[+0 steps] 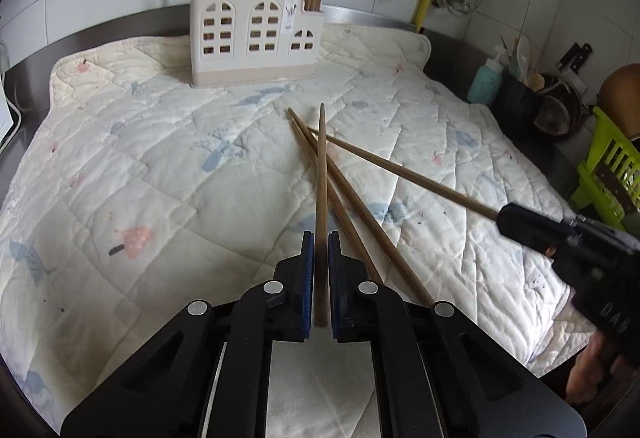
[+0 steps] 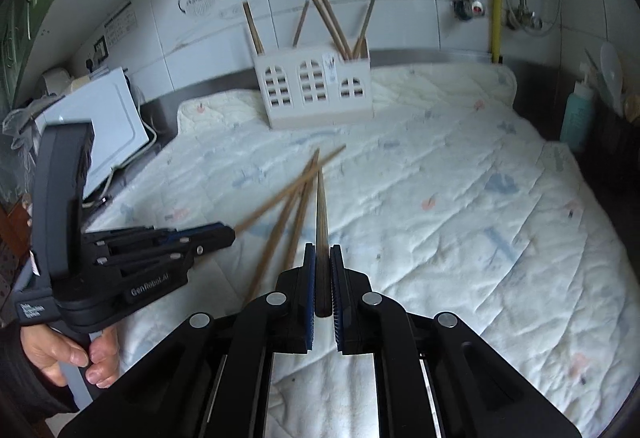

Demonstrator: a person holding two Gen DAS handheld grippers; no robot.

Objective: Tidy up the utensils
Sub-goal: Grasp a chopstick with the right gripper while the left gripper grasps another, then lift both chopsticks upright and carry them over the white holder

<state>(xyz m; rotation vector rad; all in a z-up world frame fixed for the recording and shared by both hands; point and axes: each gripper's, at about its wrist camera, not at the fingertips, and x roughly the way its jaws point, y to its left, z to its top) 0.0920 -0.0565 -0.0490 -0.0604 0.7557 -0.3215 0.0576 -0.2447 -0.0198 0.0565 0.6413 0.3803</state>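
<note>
Left claw (image 1: 320, 238) clamped on chopstick (image 1: 321, 173)

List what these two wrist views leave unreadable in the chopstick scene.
- Holder interior: both views, walls hide the stored chopsticks' lower ends.
- Label on holder: too small to read.
- Loose chopsticks: right wrist view, blurred; near ends hidden behind the claw.
- Right claw pads: left wrist view, only seen side-on.

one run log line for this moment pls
left hand-held gripper: shut on chopstick | right hand-held gripper: shut on chopstick | two chopsticks on quilt | holder at back
</note>
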